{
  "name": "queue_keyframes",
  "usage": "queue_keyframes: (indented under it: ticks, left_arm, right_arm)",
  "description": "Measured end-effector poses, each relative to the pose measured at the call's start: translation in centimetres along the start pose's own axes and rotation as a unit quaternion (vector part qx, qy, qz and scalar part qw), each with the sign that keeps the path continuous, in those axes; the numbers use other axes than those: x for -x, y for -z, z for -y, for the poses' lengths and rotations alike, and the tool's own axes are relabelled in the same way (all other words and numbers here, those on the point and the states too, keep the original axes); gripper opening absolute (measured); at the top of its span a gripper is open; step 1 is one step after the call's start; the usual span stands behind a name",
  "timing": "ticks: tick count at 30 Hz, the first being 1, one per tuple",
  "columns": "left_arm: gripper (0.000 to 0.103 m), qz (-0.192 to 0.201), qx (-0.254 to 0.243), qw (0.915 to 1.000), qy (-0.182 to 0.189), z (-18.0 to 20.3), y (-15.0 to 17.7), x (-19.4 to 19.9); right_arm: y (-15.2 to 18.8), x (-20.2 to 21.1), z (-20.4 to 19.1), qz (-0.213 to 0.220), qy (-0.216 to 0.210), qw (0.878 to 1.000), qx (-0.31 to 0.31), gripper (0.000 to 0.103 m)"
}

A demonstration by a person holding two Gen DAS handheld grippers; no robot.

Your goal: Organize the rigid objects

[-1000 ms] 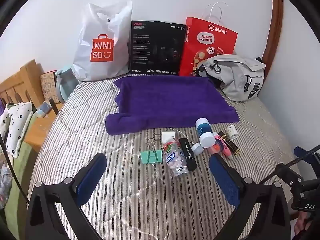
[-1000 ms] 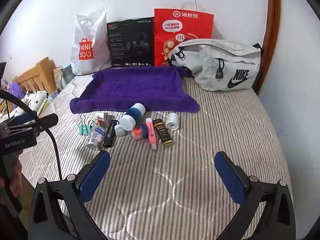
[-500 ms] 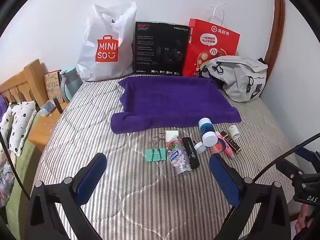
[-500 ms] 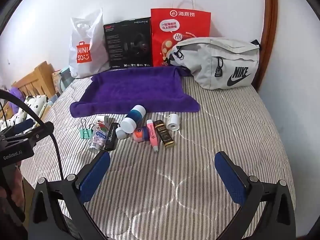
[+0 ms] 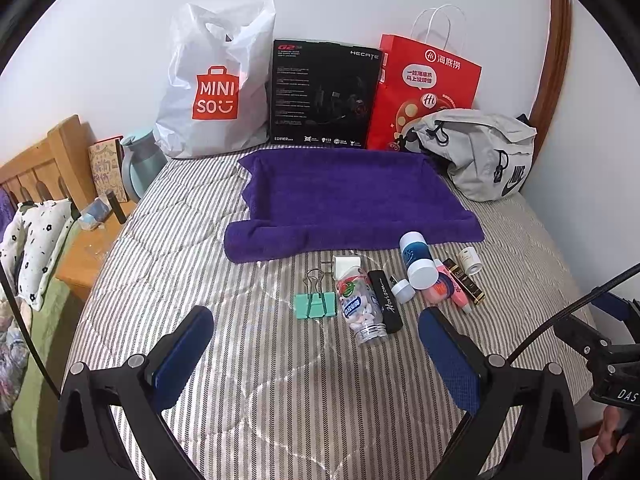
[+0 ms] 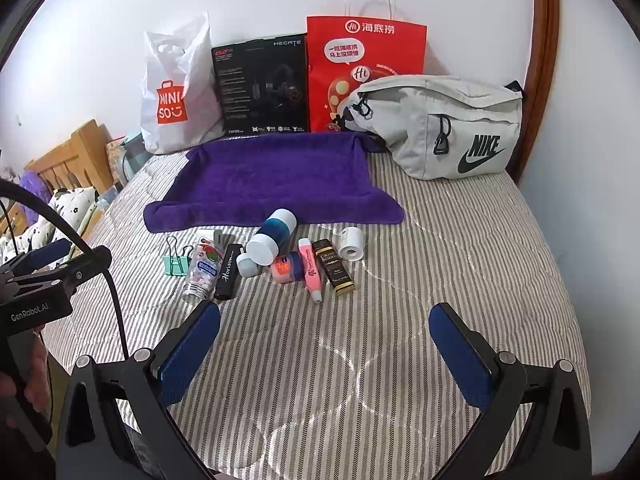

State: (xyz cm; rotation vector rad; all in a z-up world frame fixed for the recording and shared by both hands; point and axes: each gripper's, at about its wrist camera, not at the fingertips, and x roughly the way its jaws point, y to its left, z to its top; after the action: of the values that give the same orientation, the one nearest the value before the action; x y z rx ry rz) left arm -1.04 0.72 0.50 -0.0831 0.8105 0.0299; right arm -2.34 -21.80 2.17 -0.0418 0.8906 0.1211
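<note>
A purple towel (image 5: 348, 200) (image 6: 272, 178) lies spread on the striped bed. Small items sit in a row just in front of it: a green binder clip (image 5: 314, 304) (image 6: 176, 262), a clear pill bottle (image 5: 360, 306) (image 6: 202, 270), a black Horizon stick (image 5: 386, 300) (image 6: 228, 270), a blue-and-white bottle (image 5: 416, 260) (image 6: 274, 234), a pink tube (image 6: 311, 266), a dark Grand Reserve box (image 6: 334, 266) and a small white roll (image 6: 352, 243). My left gripper (image 5: 316, 340) and right gripper (image 6: 324, 336) hover open above the bedspread, short of the row, holding nothing.
Against the wall stand a white Miniso bag (image 5: 216, 88), a black headset box (image 5: 324, 94) and a red paper bag (image 5: 424, 92). A grey Nike pouch (image 6: 444, 128) lies at the back right. A wooden headboard and bedside table (image 5: 92, 240) are on the left.
Both grippers have pulled back and risen slightly, so the bed items sit a little farther off. Nothing on the bed has moved and both stay open.
</note>
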Motion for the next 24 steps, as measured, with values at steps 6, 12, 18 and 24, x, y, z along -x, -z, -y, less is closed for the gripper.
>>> queue_keyframes:
  ticks: [6,12,18,24]
  left_arm:
    - [0.103,0.002,0.001,1.0000,-0.001,0.01,-0.01,0.06]
    - [0.103,0.001,0.001,1.0000,-0.001,-0.07,-0.08,0.10]
    - [0.103,0.002,0.003,1.0000,-0.001,-0.25,0.02,0.19]
    - [0.103,0.002,0.003,1.0000,-0.001,-0.39,0.07,0.27]
  right_arm:
    - [-0.08,0.09,-0.05,0.000,-0.001,1.000,0.000,0.103]
    - [-0.09,0.15,-0.06,0.000,-0.001,1.000,-0.001,0.103]
    - [-0.11,0.10,-0.11,-0.004,0.000,1.000,0.002,0.103]
    - [-0.17,0.13,-0.07,-0.004,-0.001,1.000,0.002,0.103]
